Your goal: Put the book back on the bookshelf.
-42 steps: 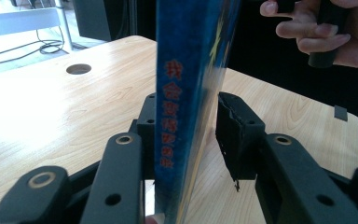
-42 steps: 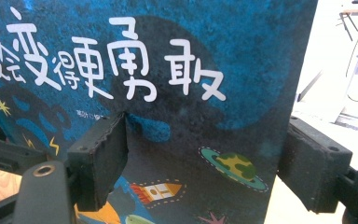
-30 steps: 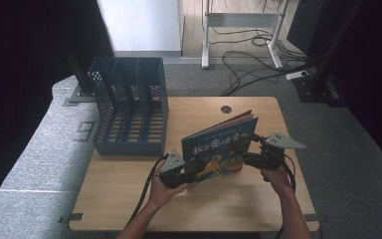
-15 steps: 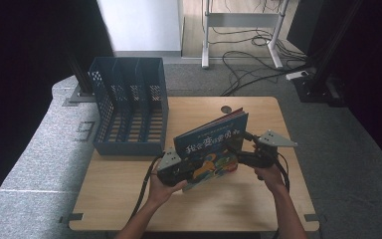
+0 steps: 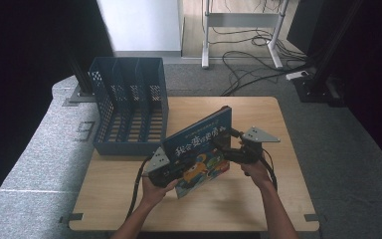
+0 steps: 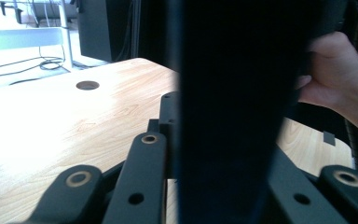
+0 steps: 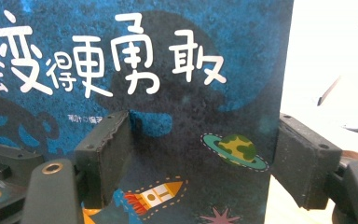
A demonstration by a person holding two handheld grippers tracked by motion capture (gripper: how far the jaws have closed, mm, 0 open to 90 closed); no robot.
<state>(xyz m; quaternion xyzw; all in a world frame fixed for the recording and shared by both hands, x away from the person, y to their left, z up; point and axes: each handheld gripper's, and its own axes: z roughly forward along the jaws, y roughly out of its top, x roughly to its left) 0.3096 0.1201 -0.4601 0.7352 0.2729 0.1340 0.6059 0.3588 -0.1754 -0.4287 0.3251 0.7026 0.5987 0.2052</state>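
Book [image 5: 199, 149]: tilted, centre frame; lower edge hidden by grippers.
Left gripper [image 5: 171, 172]: just closed, clamped on book; dark cover blocks its view.
Right gripper [image 7: 200, 158]: jaws wide, cover behind them; contact unclear.

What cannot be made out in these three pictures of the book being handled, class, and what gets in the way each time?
- Left gripper view: the book is a dark, unlit slab close to the lens; its cover art is unreadable.
- Right gripper view: the title's first characters are cut off by the left edge.
- High view: the left gripper pads are hidden behind the book.
- High view: the small author line under the title is too small to read.
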